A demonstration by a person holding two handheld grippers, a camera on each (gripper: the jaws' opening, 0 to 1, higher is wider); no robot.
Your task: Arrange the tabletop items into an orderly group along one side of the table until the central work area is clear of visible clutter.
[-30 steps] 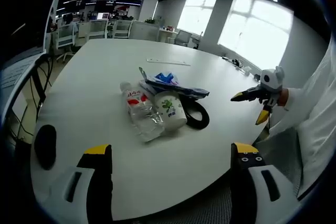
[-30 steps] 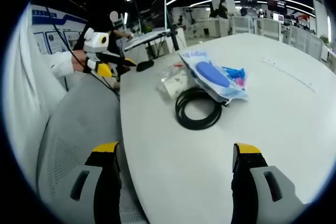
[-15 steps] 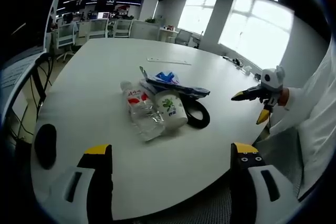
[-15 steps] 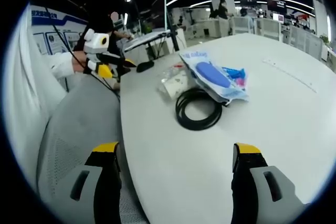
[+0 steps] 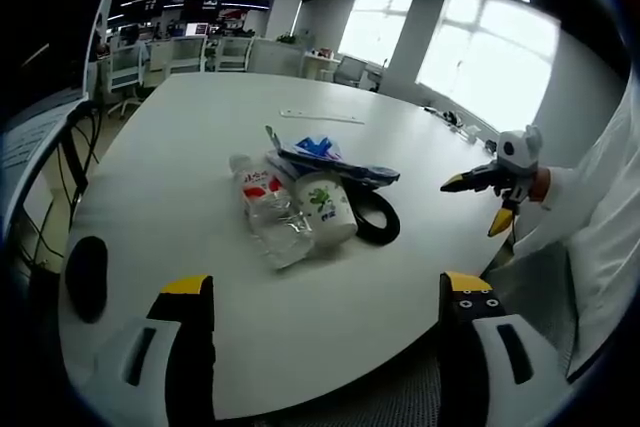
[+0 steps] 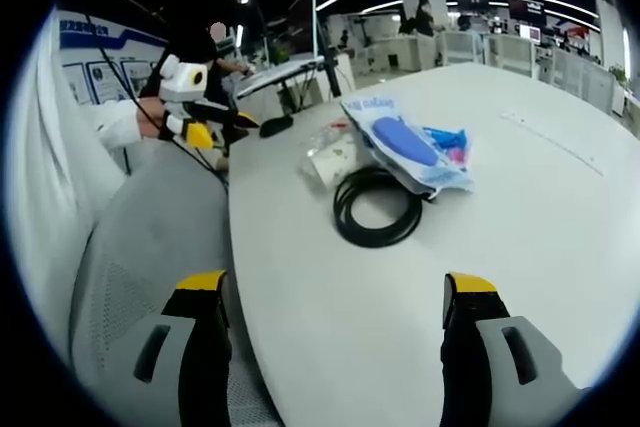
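Now, clutter: water bottle (image 5: 268,209), paper cup (image 5: 325,209), cable coil (image 6: 378,206), blue pouch (image 6: 408,147) bunched mid-table, untouched.
L gripper (image 5: 325,297): jaws held apart, empty, short of the pile.
R gripper (image 6: 335,292): jaws held apart, empty, aimed for approach.

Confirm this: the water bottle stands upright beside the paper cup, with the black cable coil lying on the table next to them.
Not quite. In the left gripper view the water bottle lies on its side, not upright. The rest holds: it is beside the paper cup, and the black cable coil lies flat on the table next to them.
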